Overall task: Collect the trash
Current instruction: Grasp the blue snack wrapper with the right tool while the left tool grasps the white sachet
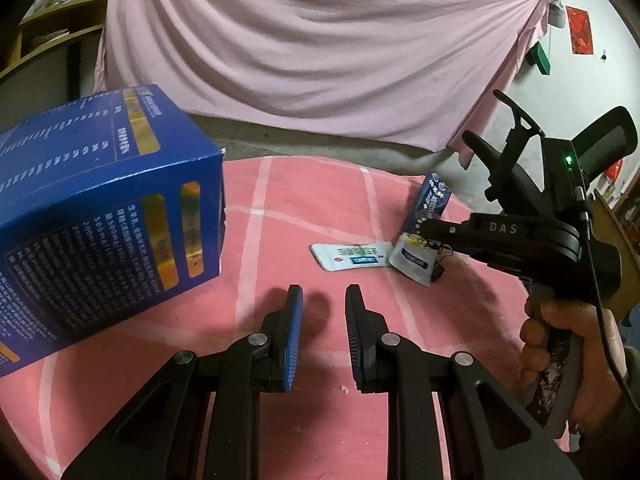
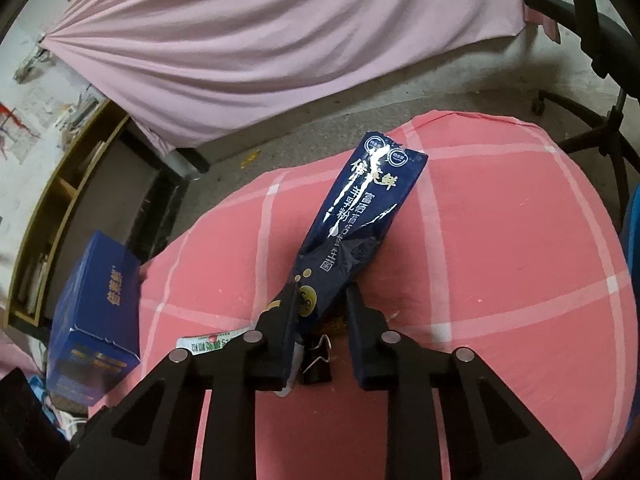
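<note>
A dark blue crumpled milk-powder pouch (image 2: pixel 360 216) lies on the pink checked table cloth (image 2: pixel 500 240). My right gripper (image 2: pixel 322 300) is open, its jaws on either side of the pouch's near end; it also shows in the left wrist view (image 1: pixel 424 228) over the pouch (image 1: pixel 434 196). A white sachet (image 1: pixel 350 255) and a small white packet (image 1: pixel 412 258) lie beside it. A black binder clip (image 2: pixel 316 364) sits under the right gripper. My left gripper (image 1: pixel 322 300) is open and empty above the cloth. A big blue carton (image 1: pixel 100 208) stands at the left.
The blue carton (image 2: pixel 96 312) stands at the table's left edge. A pink sheet (image 1: pixel 300 40) hangs behind the table. A black office chair (image 2: pixel 592 60) stands at the far right, a wooden shelf (image 2: pixel 48 220) at the left.
</note>
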A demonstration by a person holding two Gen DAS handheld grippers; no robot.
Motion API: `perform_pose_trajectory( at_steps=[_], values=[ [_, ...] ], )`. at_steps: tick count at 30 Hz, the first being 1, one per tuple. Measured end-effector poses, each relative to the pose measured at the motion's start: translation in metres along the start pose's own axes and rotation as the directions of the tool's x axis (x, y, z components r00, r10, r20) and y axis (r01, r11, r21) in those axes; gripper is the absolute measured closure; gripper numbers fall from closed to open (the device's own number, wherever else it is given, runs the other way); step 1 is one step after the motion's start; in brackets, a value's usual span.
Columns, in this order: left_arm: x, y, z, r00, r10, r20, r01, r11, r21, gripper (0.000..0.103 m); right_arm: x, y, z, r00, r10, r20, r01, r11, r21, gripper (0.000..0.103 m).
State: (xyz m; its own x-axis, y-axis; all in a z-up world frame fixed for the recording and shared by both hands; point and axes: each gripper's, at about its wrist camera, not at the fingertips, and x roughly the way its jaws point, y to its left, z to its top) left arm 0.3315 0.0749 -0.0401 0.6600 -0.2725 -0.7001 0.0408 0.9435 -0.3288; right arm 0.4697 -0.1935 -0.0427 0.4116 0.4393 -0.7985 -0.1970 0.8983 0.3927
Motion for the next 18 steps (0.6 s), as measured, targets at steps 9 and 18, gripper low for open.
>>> perform_pose_trajectory(
  at_steps=[9,18],
  values=[
    [0.008,-0.005,0.008,1.000,0.001,-0.021,0.000,0.999,0.050,0.085,-0.032,-0.030,-0.009,1.000,0.001,-0.013,-0.002,0.999,-0.040,0.087],
    [0.033,-0.029,0.018,0.997,0.051,-0.061,-0.038,0.981,0.191,0.056,-0.066,-0.048,-0.037,0.999,0.037,0.029,-0.033,0.992,-0.121,0.087]
  ],
)
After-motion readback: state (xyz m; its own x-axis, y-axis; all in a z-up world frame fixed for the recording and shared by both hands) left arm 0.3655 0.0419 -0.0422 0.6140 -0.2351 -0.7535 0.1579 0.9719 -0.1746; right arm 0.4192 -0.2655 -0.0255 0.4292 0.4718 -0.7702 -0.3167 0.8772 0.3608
